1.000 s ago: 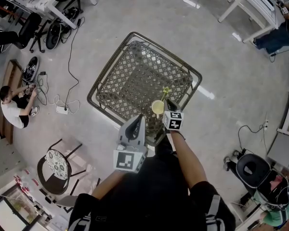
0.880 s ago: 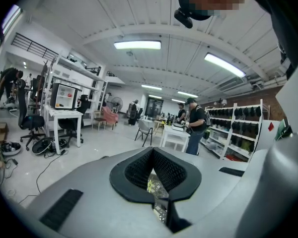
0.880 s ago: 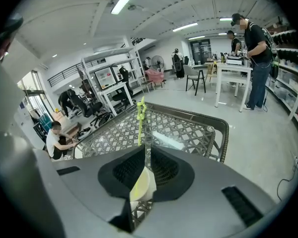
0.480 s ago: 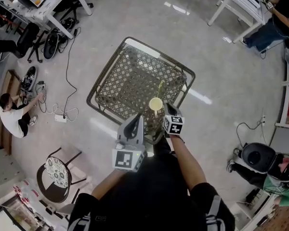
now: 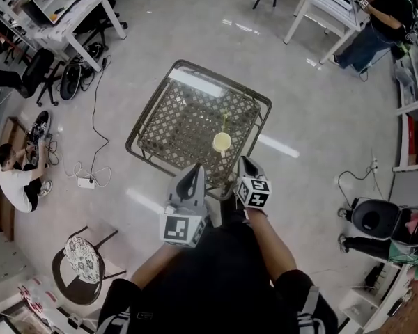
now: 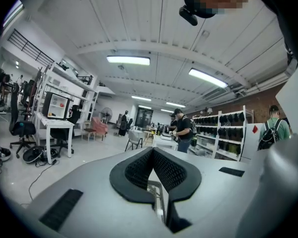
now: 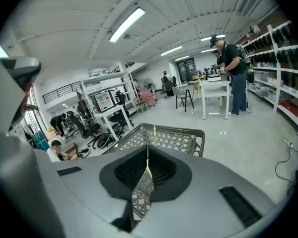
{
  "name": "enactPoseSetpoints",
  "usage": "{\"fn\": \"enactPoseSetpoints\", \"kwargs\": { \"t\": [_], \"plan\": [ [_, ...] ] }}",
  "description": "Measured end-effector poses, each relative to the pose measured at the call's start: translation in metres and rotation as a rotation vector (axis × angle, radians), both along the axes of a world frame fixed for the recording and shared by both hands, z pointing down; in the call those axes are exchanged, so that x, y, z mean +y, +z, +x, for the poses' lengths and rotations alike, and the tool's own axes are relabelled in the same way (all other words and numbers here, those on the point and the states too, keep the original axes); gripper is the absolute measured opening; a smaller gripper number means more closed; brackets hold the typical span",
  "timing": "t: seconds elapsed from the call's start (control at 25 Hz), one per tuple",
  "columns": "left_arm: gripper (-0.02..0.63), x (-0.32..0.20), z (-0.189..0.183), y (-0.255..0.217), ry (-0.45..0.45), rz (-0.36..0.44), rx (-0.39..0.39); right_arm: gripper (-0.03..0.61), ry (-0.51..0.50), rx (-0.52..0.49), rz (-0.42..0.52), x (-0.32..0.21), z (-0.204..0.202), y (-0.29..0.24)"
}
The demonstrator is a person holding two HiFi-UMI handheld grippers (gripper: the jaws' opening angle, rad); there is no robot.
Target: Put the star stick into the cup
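A yellow cup [image 5: 222, 142] stands near the front right of the metal lattice table [image 5: 145, 120]. The thin yellow-green star stick [image 5: 225, 119] rises out of the cup. In the right gripper view the stick [image 7: 154, 131] shows just above the jaws, beyond them. My right gripper [image 5: 245, 161] sits a little in front and to the right of the cup, apart from it, shut and holding nothing [image 7: 147, 155]. My left gripper [image 5: 195, 169] is held off the table's front edge, shut and empty [image 6: 151, 151]; its view faces the room, not the table.
A person [image 5: 14, 176] sits on the floor at the left beside cables [image 5: 90, 179]. A chair with a patterned seat [image 5: 80, 256] stands at the lower left, and a black stool [image 5: 371, 218] at the right. White desks [image 5: 63, 19] and people [image 7: 233, 58] are further off.
My right gripper was at the cup with the stick; it has drawn back toward me and the stick stays standing in the cup. The left gripper has hardly moved.
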State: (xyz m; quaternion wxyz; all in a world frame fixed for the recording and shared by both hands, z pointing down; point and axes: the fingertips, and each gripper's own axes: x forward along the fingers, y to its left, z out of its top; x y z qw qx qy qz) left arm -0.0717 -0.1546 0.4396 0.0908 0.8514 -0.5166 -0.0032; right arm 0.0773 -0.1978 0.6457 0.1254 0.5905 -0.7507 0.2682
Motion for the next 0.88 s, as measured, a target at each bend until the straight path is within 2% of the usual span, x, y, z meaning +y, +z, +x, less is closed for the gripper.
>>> {"fn": "enactPoseSetpoints", "kwargs": {
  "t": [0.16, 0.32, 0.68, 0.88],
  "plan": [
    [0.015, 0.025, -0.004, -0.007, 0.033, 0.013, -0.009, 0.015, 0.022, -0.016, 0.064, 0.032, -0.004, -0.040],
    [0.015, 0.040, 0.002, -0.014, 0.053, 0.018, 0.017, 0.014, 0.034, -0.031, 0.131, 0.057, -0.003, -0.074],
    [0.015, 0.059, 0.019, -0.012, 0.023, -0.009, 0.021, 0.012, -0.009, -0.037, 0.271, 0.102, 0.005, -0.149],
    [0.015, 0.059, 0.028, -0.023, 0.007, 0.010, 0.006, 0.012, -0.056, -0.042, 0.317, 0.118, 0.010, -0.183]
  ]
}}
